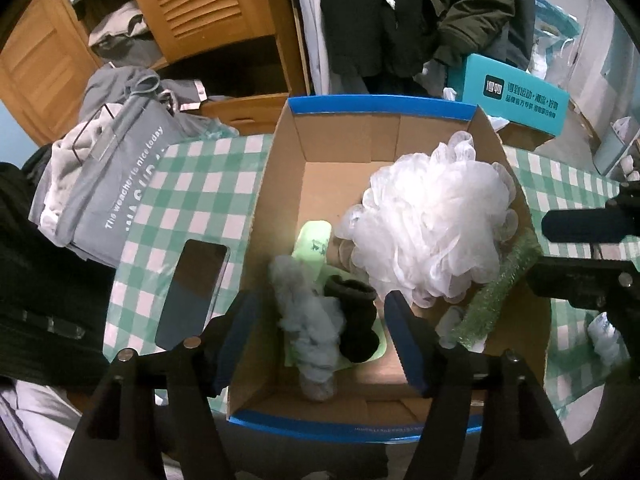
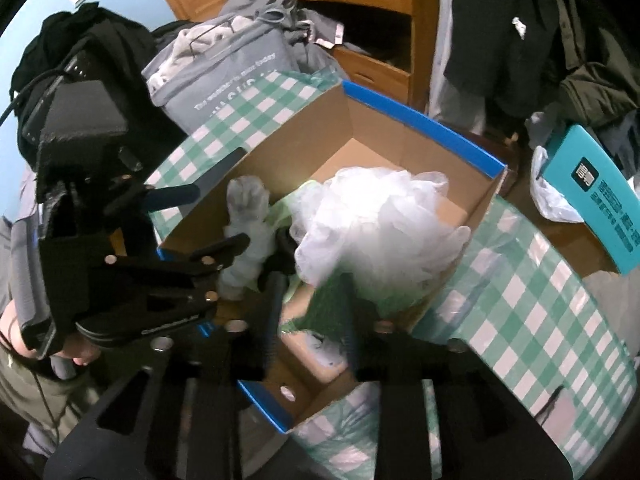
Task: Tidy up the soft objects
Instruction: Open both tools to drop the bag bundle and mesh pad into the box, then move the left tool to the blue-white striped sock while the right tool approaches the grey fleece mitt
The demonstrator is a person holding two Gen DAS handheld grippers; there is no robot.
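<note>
An open cardboard box [image 1: 380, 106] with a blue rim stands on a green checked cloth. It holds a white mesh pouf [image 1: 436, 224], a grey fluffy sock [image 1: 310, 320], a black sock [image 1: 356, 320], a pale green pad [image 1: 312, 240] and a green tinsel piece [image 1: 496, 292] leaning on the right wall. My left gripper [image 1: 322, 340] hangs open over the near left of the box, with both socks in the gap and untouched. In the right wrist view my right gripper [image 2: 310, 312] is open over the tinsel piece [image 2: 324, 308], beside the pouf [image 2: 372, 216].
A dark phone [image 1: 196, 292] lies on the cloth left of the box. A grey bag [image 1: 108, 184] stuffed with clothes stands behind it. A teal carton [image 1: 516, 96] sits at the back right. A wooden wardrobe [image 1: 200, 4] and hanging dark coats [image 1: 380, 20] close off the back.
</note>
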